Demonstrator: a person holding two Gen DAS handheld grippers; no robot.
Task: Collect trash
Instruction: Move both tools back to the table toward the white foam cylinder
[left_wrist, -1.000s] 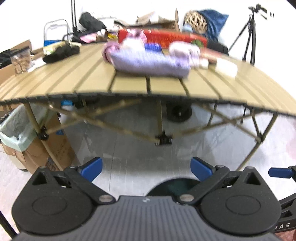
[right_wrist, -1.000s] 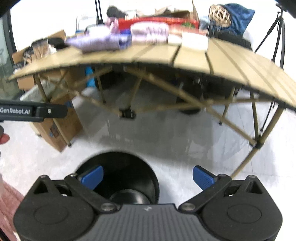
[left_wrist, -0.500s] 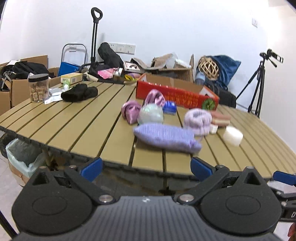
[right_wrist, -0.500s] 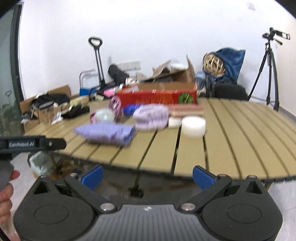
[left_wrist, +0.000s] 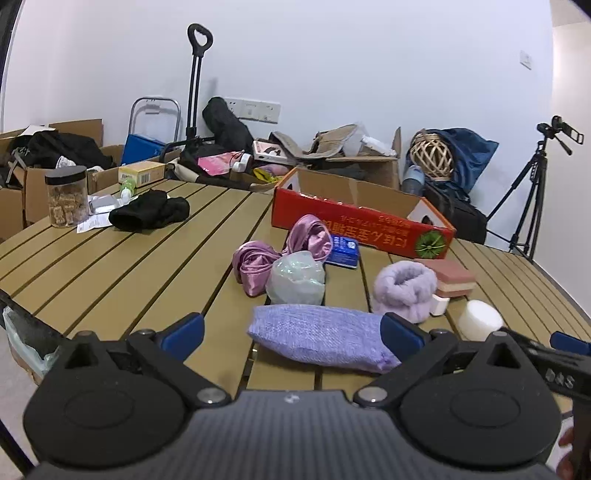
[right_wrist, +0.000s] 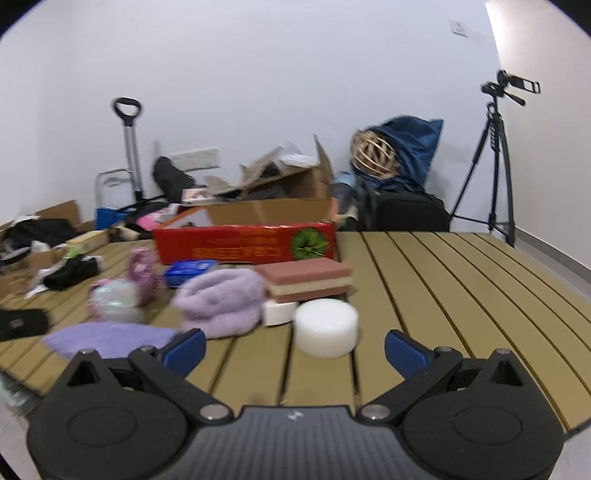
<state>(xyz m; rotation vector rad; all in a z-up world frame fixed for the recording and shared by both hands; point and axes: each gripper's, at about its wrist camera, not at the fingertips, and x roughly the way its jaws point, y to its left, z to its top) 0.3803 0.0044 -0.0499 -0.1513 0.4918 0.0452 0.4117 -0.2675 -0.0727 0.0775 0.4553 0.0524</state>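
Note:
A slatted tan table (left_wrist: 110, 266) carries a cluster of items. A lilac knit pouch (left_wrist: 317, 341) lies nearest, right between the fingers of my open left gripper (left_wrist: 291, 334). Behind it sit a crumpled clear plastic wad (left_wrist: 295, 278), pink satin cloth (left_wrist: 258, 264), a fluffy lilac roll (left_wrist: 402, 291), a blue packet (left_wrist: 343, 251) and a pink sponge block (left_wrist: 452, 278). My right gripper (right_wrist: 293, 345) is open and empty, with a white foam puck (right_wrist: 327, 326) just ahead of it. The fluffy lilac roll (right_wrist: 221, 301) lies left of the puck.
A red open carton (left_wrist: 360, 225) stands behind the cluster. A black cloth (left_wrist: 149, 212) and a jar (left_wrist: 66, 197) sit at the table's far left. A bag-lined bin (left_wrist: 22, 347) shows below the left table edge. Boxes, bags and a tripod (right_wrist: 495, 162) line the wall.
Both grippers have risen from below the tabletop, facing the floor and table legs, to above its front edge and closer to the items. Both stay open and empty.

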